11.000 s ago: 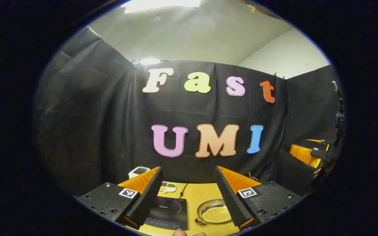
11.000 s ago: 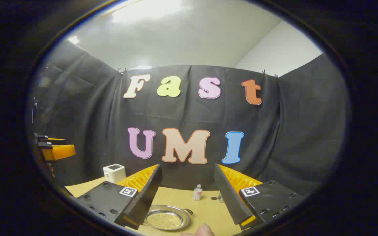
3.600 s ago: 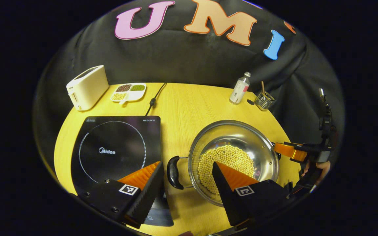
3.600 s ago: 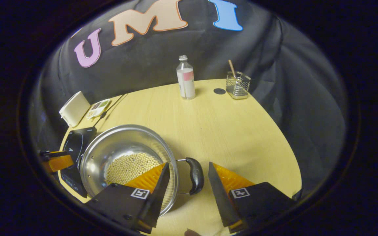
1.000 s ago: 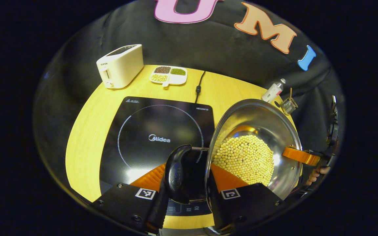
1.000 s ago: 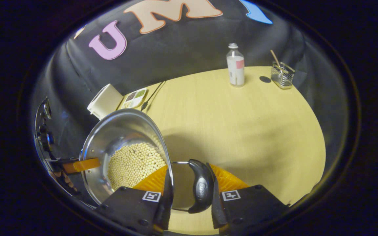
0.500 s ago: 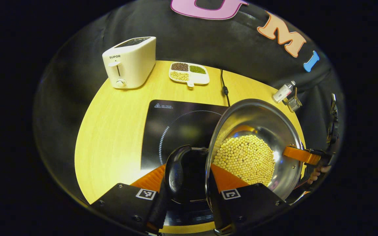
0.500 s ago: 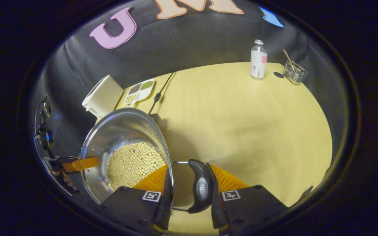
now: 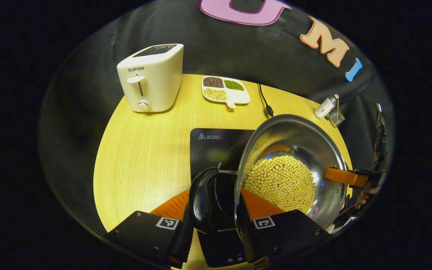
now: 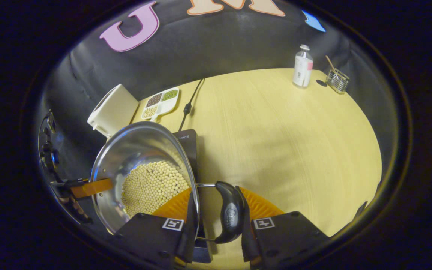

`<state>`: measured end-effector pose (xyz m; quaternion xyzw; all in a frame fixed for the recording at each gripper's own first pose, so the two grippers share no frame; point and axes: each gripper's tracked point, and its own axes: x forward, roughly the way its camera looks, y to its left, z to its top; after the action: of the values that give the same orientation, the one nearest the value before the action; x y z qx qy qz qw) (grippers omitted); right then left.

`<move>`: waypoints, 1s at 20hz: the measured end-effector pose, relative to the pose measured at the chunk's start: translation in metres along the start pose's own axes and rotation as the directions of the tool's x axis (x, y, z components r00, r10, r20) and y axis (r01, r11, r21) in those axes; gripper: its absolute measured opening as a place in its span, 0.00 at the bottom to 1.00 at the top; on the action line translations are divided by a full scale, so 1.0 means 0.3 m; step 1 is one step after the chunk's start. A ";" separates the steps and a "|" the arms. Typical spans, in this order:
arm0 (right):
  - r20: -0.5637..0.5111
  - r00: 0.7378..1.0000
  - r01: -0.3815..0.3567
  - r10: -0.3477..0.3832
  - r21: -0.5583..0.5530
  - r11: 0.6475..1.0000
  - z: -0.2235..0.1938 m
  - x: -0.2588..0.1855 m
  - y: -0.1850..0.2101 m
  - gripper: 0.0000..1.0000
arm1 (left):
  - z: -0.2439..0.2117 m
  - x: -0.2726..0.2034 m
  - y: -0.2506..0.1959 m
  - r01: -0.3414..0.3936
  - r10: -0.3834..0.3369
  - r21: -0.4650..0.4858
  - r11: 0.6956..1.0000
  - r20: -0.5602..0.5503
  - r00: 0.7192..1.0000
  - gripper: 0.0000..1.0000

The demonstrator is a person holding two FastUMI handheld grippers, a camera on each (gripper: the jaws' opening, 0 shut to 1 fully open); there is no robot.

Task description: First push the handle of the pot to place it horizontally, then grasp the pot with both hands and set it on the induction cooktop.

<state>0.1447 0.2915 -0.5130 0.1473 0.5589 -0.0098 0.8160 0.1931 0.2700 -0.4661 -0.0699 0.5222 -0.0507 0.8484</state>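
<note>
A steel pot (image 9: 294, 138) filled with yellow beans hangs between my two grippers, over the right part of the black induction cooktop (image 9: 216, 144). My left gripper (image 9: 214, 223) is shut on the pot's black left handle (image 9: 202, 197). In the right gripper view, my right gripper (image 10: 216, 227) is shut on the pot's black right handle (image 10: 231, 212), with the pot (image 10: 133, 150) to its left and a corner of the cooktop (image 10: 188, 142) behind the rim. Each gripper also shows beyond the pot's far rim in the other's view. I cannot tell if the pot's base touches the cooktop.
On the round wooden table (image 10: 276, 131), a white toaster (image 9: 150, 77), a divided dish of beans (image 9: 225, 88) and the cooktop's power cord (image 9: 264, 103) lie behind the cooktop. A bottle (image 10: 303, 65) and a wire holder (image 10: 338, 80) stand at the far right edge.
Both grippers closed on the handles, lifted the pot and carried it left. Over the last second it moved from beside the cooktop to over its right part.
</note>
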 end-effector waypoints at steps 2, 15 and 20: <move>0.008 1.000 0.001 -0.001 -0.014 1.000 0.012 0.003 0.021 0.47 | 0.009 -0.001 0.015 0.003 -0.003 -0.005 1.000 0.012 1.000 0.57; 0.033 0.999 0.003 -0.002 -0.015 1.000 0.003 0.033 0.042 0.55 | 0.031 -0.009 0.047 0.005 -0.006 0.006 1.000 0.076 0.997 0.63; 0.087 0.996 0.005 -0.006 0.018 1.000 0.039 0.020 0.060 0.66 | 0.026 -0.015 0.057 -0.052 0.052 -0.003 0.999 0.086 0.995 0.73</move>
<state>0.1609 0.3067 -0.5104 0.1524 0.5231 -0.0233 0.8382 0.1984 0.2880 -0.4616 -0.0588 0.4868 -0.0253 0.8712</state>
